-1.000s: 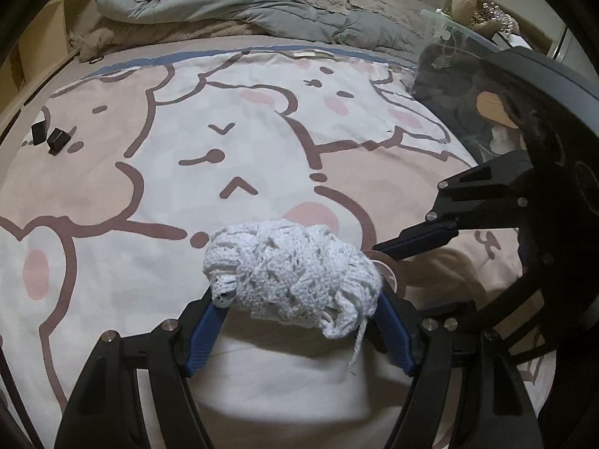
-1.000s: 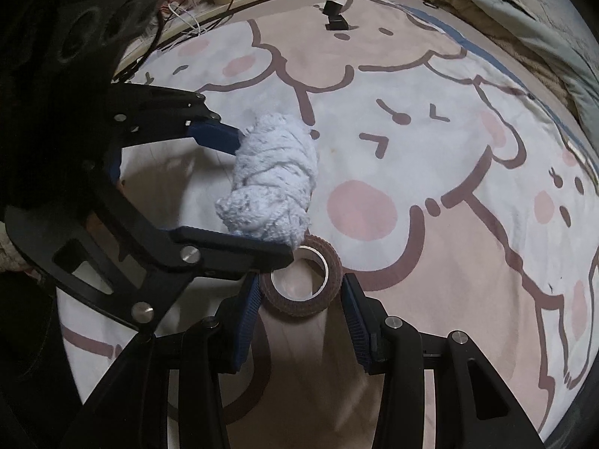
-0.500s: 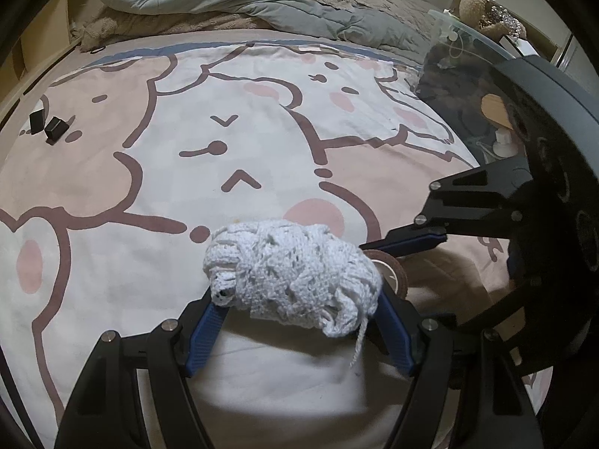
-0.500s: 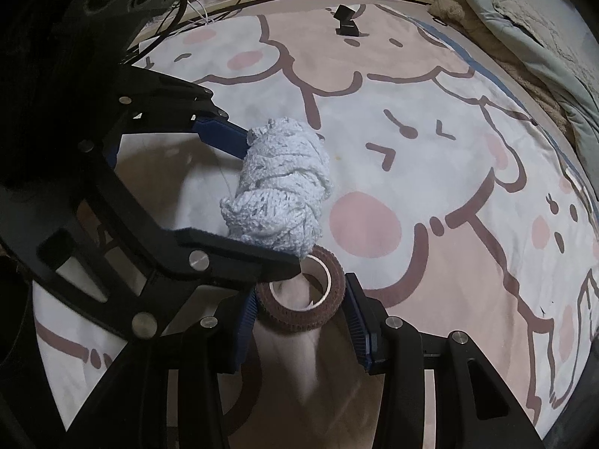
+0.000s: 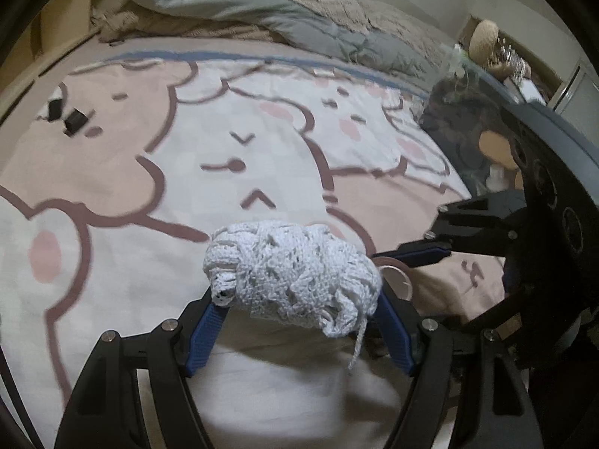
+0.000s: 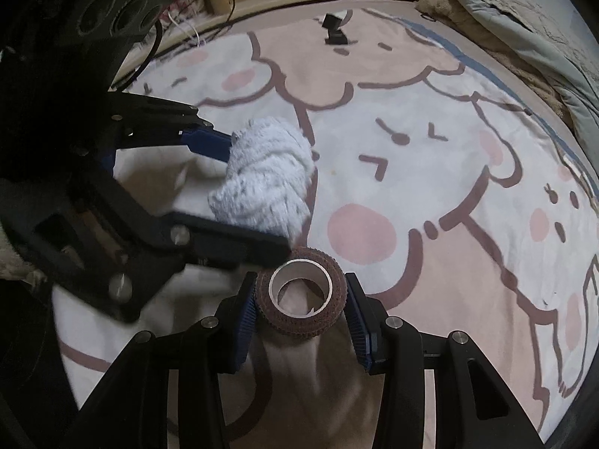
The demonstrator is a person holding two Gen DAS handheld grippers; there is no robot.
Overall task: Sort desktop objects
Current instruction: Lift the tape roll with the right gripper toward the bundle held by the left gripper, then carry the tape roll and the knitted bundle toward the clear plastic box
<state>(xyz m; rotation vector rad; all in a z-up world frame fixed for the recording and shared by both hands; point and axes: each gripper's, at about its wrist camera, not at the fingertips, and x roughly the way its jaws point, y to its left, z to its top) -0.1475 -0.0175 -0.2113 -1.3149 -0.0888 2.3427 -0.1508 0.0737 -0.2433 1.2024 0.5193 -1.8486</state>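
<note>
So the left gripper [image 5: 299, 321] is clamped on the white lace bundle [image 5: 292, 273], the right gripper [image 6: 301, 310] just beside it grips the brown tape roll [image 6: 301, 295], hole facing up

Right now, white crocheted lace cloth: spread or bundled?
Bundled: the white crocheted lace cloth is a wadded lump pinched in the left gripper.

The brown tape roll [image 6: 301, 301] sits higher off the bedspread [image 6: 430, 172] — lifted in the right claw [image 6: 299, 303].

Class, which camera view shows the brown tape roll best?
The right wrist view: the whole brown tape roll, hollow core included, sits between the right tool's pads. In the left wrist view only a sliver shows behind the white lace bundle.
</note>
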